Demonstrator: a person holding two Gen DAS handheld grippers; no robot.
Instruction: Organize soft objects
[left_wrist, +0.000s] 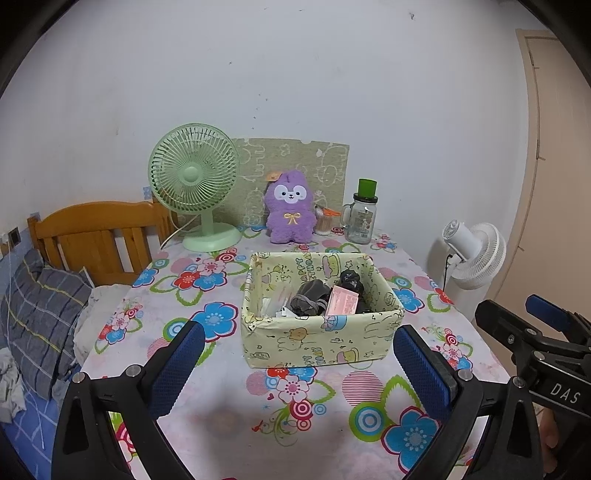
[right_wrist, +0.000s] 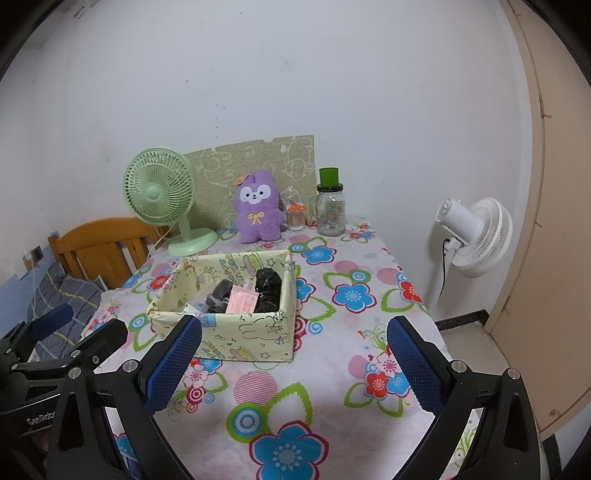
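Hovering with left gripper (left_wrist: 299, 363) and right gripper (right_wrist: 293, 360) both spread and empty before the box (left_wrist: 321, 341), likely readying to reach past it for the purple plush (left_wrist: 290, 212).

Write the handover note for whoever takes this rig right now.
Left hand-held gripper: open, empty, hovering in front of the box.
Right hand-held gripper: open, empty, beside it.
Fabric box sits mid-table, already holding dark rolled socks and a pink packet.
Purple plush toy stands upright at the table's back, between the green fan and the glass jar, untouched.
Left to do: probably box the plush.
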